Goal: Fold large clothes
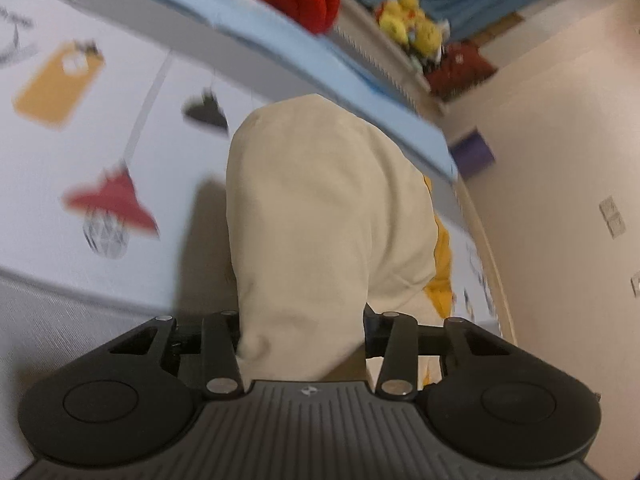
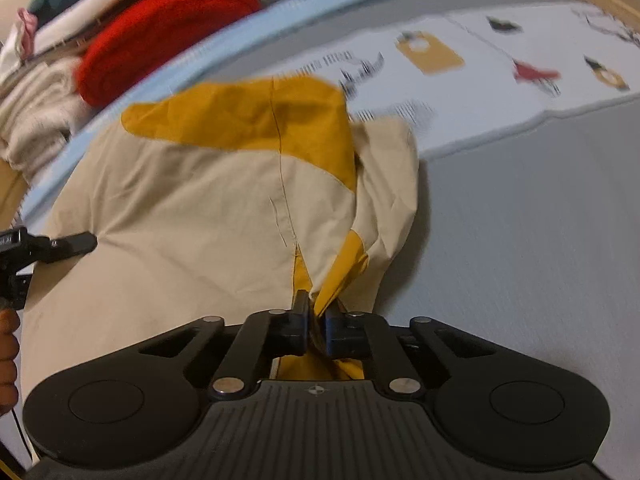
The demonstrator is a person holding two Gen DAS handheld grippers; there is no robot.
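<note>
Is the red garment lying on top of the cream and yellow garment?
No, the red garment sits apart in the pile behind the cream and yellow garment.

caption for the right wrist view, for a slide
Right gripper pinches the cream-and-mustard garment on the grey bedcover.

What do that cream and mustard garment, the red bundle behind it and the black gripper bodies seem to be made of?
Cream and mustard garment: thin woven cloth, probably cotton, matte; it creases sharply and shows stitched seams.
Red bundle: looks like thick knit or fleece, soft and fuzzy, though blur leaves that open.
Right gripper and left gripper: apparently moulded black plastic, matte with ribbed tops, and shiny metal pivot pins.
</note>
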